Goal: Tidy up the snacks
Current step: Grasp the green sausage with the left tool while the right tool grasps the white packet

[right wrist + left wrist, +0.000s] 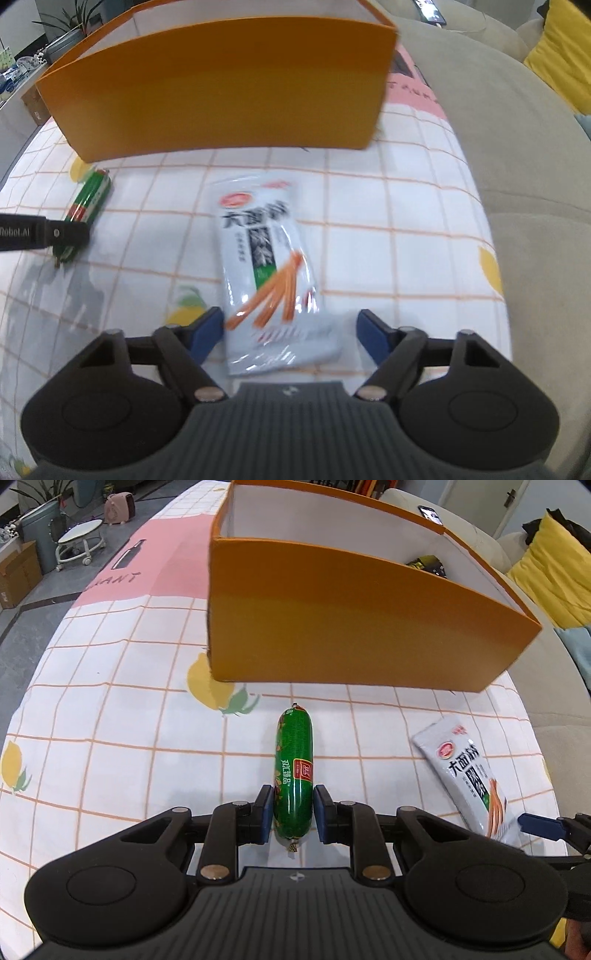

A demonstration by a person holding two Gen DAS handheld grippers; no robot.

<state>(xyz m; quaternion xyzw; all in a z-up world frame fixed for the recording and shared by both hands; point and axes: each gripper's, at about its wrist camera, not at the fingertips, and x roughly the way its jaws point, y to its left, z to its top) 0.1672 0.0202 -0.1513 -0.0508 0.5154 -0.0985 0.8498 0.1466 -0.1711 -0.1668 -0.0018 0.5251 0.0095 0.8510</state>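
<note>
Black ribbed housing and linkage arms fill the bottom of both wrist views.

Left hand-held gripper (294,812): pitched steeply down at the surface (110,738), which is a table under a white cloth with an orange grid and lemon prints. Blue pads are closed nearly all the way on the lower half of a green plastic-wrapped sausage stick with a red label (294,771). Pads press both its sides. The sausage lies lengthwise along the finger axis, far tip pointing at the box; whether it is lifted or resting on the cloth I can't tell.

Right hand-held gripper (290,332): also tilted steeply down, frame motion-blurred. Jaws stand wide, straddling the bottom end of a flat white foil snack packet with orange sticks printed on it (267,273). Left pad sits just at the packet's edge, right pad is clear of it, so no grip. The packet lies flat on the cloth, slightly skewed.

Tall orange cardboard box with white inside walls (351,627) stands on the cloth just beyond both snacks, open top. A dark yellow-and-black wrapper (428,565) shows inside at the far right corner.

Packet is to the right of the sausage, apart. Beige sofa (498,147) borders the surface on the right.
</note>
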